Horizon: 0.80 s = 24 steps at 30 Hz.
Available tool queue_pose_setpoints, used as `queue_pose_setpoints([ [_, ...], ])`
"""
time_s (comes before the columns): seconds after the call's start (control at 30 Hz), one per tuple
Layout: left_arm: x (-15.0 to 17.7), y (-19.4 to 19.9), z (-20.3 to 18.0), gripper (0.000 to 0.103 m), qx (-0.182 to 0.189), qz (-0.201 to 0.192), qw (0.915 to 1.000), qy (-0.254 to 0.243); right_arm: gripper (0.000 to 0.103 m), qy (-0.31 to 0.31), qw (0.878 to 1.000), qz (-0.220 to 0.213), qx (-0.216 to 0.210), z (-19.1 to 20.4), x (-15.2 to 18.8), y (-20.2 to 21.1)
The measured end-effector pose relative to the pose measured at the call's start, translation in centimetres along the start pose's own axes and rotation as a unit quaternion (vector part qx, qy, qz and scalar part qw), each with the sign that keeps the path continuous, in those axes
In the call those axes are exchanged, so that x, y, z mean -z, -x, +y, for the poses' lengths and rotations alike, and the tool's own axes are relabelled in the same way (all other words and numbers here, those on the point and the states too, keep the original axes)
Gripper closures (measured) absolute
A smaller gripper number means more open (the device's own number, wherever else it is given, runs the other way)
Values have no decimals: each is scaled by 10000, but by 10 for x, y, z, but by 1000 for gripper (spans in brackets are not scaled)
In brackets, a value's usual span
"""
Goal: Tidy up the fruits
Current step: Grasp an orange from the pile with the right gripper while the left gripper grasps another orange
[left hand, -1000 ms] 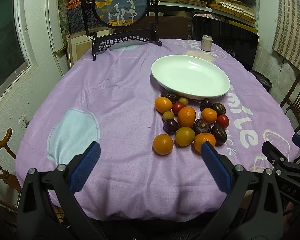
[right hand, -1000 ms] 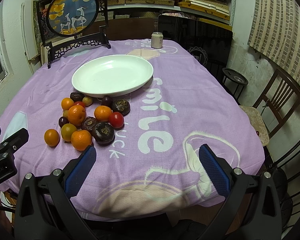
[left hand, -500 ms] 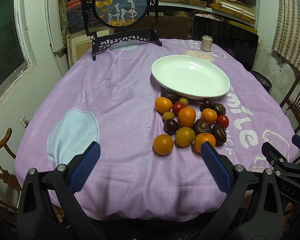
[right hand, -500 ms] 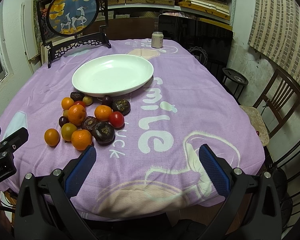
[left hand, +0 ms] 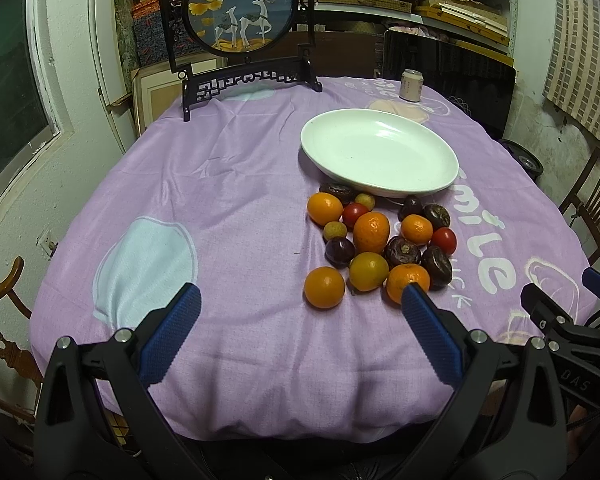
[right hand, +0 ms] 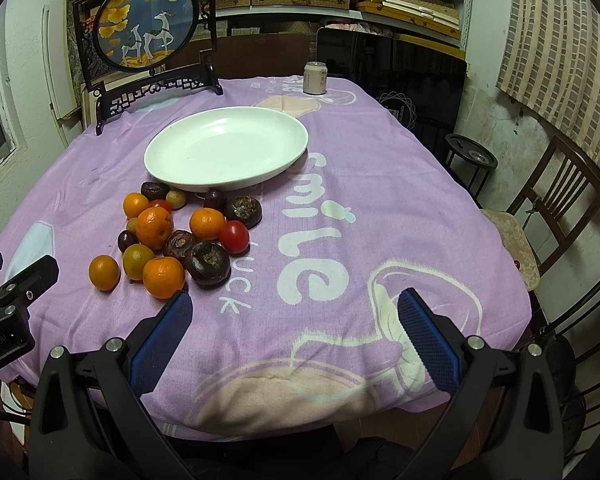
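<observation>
So the table is covered in a lilac woven cloth with pale blobs and white bubble lettering printed on it, a bit wrinkled near the far end. Room's cluttered: shelves stacked with flat boxes along the back wall, a window off to the left, wooden chairs on the sides, and a chunky dark carved stand holding a round picture of two deer at the far edge of the table. A small drink can sits at the far right of the cloth.

The white oval plate is glossy, shallow and has nothing on it. All the fruit is bunched on the cloth just in front of the plate's near rim: smooth orange tangerines, a couple of shiny red tomatoes, small yellowish round ones, and some dark wrinkly purple-brown ones. One tangerine sits slightly apart at the near left of the pile.

Left gripper hovers low over the near edge, black frame with ribbed blue pads, spread wide with nothing between them. Right gripper is the same deal, gaping and empty, off to the right of the pile.
</observation>
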State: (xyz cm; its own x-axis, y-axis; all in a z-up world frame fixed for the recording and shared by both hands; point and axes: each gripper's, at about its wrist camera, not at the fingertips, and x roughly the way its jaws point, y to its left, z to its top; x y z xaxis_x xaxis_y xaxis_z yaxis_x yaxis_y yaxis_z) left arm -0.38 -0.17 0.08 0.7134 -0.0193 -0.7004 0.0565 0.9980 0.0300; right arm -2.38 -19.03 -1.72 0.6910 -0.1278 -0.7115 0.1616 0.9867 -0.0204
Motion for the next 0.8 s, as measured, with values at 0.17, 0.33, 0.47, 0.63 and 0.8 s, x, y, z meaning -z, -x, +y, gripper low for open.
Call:
queue_pose_setpoints([
  [0.17,0,0,0,2,-10,8,10000,0,1,2,10000,1,1,0,1,0],
  [0.33,1,-3,-1,2,-16,35,10000,6,1,1,10000,9,-3,0,-1,-2],
  [0.47,1,-5,0,2,-19,58,10000,5,1,6,10000,20,-7,0,0,-4],
  [0.63,2,-12,4,2,-39,138,9999,19,1,189,9994,-66,-273,-1,0,-14],
  [0.8,12,-31,7,2,-123,387,9992,-60,14,461,9887,-100,-1424,0,3,-31],
])
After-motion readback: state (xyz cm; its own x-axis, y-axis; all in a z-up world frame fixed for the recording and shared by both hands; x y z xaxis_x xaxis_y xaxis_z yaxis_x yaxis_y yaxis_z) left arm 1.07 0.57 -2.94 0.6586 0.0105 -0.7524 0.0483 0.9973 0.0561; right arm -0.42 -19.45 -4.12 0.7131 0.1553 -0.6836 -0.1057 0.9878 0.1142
